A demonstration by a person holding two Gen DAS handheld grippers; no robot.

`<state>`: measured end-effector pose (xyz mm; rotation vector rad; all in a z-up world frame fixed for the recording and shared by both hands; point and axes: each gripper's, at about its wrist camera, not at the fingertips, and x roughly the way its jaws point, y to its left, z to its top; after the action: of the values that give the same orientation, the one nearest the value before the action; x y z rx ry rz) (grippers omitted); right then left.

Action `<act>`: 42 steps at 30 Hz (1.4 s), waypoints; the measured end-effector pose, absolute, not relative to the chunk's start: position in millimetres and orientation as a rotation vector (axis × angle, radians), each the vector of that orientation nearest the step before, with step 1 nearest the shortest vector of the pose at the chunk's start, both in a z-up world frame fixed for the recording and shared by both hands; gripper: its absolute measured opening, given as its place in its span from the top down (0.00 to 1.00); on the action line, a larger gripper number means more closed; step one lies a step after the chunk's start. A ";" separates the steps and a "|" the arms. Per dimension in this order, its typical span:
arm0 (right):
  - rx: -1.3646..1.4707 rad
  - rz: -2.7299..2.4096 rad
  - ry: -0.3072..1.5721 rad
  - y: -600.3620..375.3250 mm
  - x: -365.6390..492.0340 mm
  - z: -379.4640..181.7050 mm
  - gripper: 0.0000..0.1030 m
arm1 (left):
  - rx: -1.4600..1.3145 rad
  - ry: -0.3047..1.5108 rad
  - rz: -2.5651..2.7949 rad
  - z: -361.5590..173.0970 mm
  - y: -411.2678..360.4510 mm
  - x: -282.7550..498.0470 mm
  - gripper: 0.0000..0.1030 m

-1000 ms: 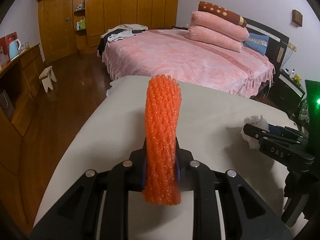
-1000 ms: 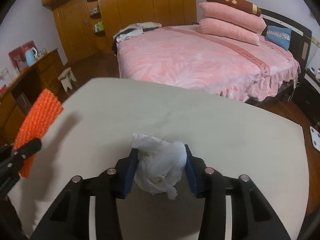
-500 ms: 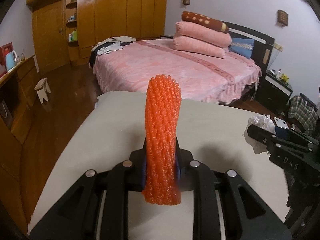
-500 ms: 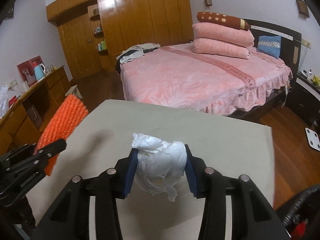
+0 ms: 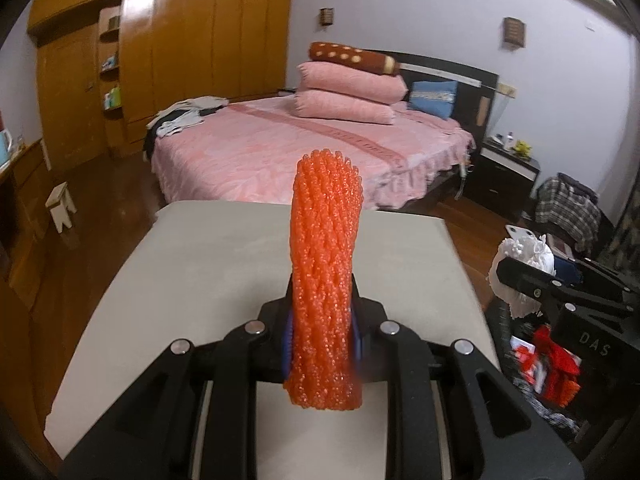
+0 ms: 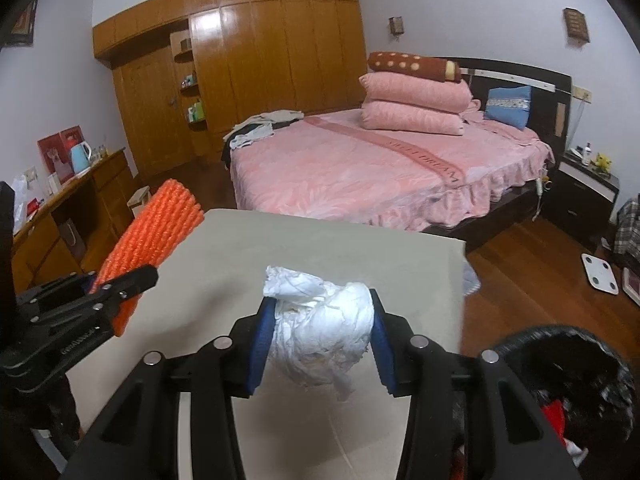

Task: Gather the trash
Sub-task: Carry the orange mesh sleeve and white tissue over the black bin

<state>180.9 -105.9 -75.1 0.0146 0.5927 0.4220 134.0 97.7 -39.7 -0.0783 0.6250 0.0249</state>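
Note:
My left gripper [image 5: 322, 344] is shut on an orange foam net sleeve [image 5: 326, 264] that stands upright between its blue pads, held above the beige table [image 5: 192, 264]. In the right wrist view the same sleeve [image 6: 152, 236] shows at the left. A crumpled white tissue wad [image 6: 320, 332] sits pinched in my right gripper [image 6: 320, 340], above the table's right part [image 6: 340, 248]. From the left wrist view the tissue [image 5: 524, 256] and right gripper [image 5: 560, 284] hang past the table's right edge. A black-lined trash bin [image 6: 568, 376] with red scraps inside lies at the lower right, below the right gripper.
A pink bed [image 6: 380, 168] with stacked pillows fills the room beyond the table. Wooden wardrobes [image 6: 260, 60] line the back wall, a wooden counter [image 6: 60, 208] runs along the left. A white scale [image 6: 600, 274] lies on the wood floor at right, near a black nightstand [image 6: 584, 196].
Both grippers have risen and swung to the right with their loads. The table's right edge and the trash bin have come into view. Both grips are unchanged.

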 end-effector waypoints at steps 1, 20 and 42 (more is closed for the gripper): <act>0.014 0.417 0.589 -110.6 175.0 -73.9 0.57 | -0.076 0.624 0.013 -39.4 91.3 130.1 0.80; 0.087 0.264 0.513 -216.6 101.1 -55.7 0.57 | 0.001 0.597 -0.202 -35.9 -17.9 93.5 0.80; 0.097 0.078 0.453 -309.1 64.7 -48.4 0.57 | 0.077 0.537 -0.391 -19.8 -111.8 87.1 0.79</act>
<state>64.7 -309.1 -48.4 0.0969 0.4534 0.0781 87.1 -111.8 -19.8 0.0774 0.5371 -0.3908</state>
